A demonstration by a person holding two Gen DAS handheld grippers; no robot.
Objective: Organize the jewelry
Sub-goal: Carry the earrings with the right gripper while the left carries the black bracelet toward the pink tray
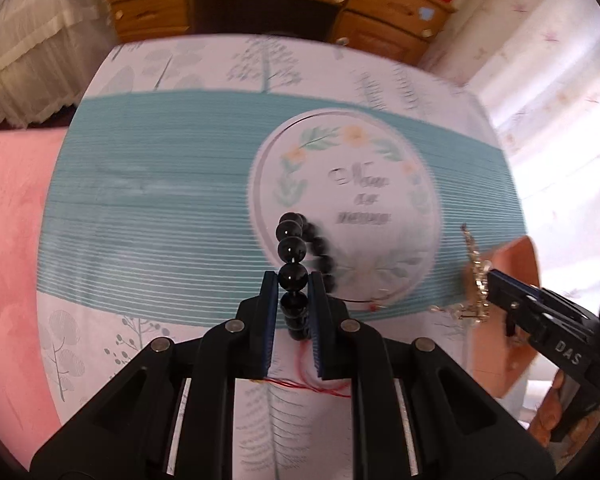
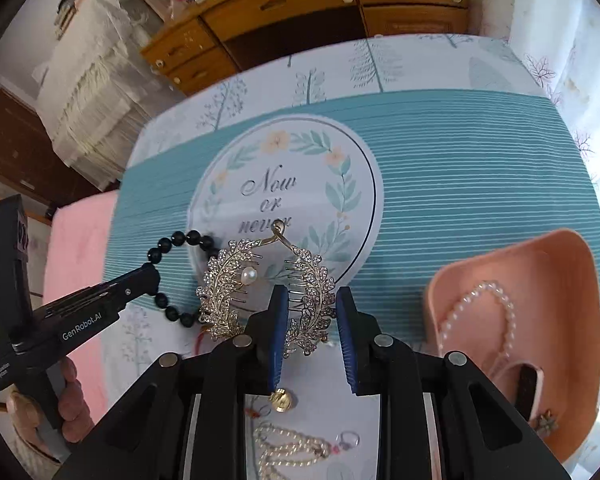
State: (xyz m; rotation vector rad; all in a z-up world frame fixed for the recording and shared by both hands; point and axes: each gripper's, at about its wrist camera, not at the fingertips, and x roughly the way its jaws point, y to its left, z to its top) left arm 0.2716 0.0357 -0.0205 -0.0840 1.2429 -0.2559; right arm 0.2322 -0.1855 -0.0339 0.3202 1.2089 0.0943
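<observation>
Patterned tabletop (image 2: 460,184) carries a peach tray (image 2: 556,264) holding a pearl necklace (image 2: 496,300). Left tool (image 1: 293,280) is clamped on a black bead bracelet (image 1: 292,248), lifted. Right tool (image 2: 312,300) grips a gold leaf hairpin (image 2: 312,304), beside the tray.
</observation>
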